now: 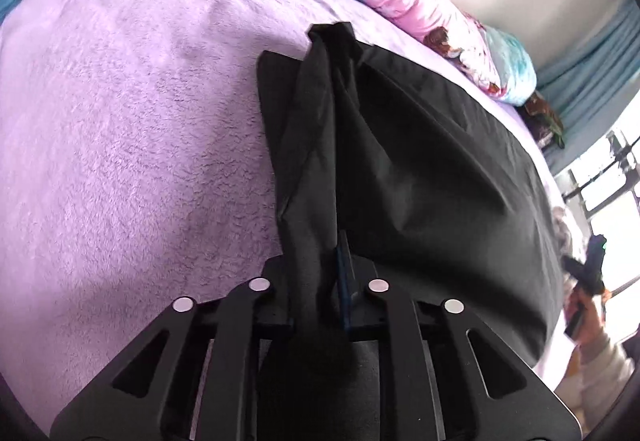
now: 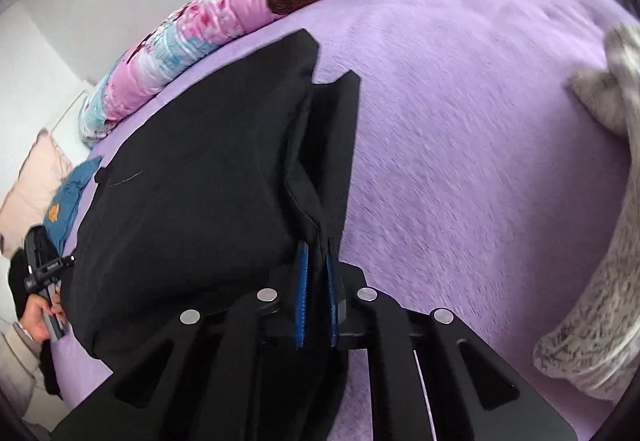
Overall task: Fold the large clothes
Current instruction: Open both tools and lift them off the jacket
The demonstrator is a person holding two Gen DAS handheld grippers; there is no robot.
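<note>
Left gripper (image 1: pixel 338 265): jaws closed on a bunched edge of the black garment (image 1: pixel 420 169). Right gripper (image 2: pixel 318 281): jaws narrow, pinching the opposite edge. The garment hangs between them, its far portion resting on the purple bed cover (image 1: pixel 120 121). Risk: uneven lifting may drag the draped layers askew, or the thin pinch may slip free.
</note>
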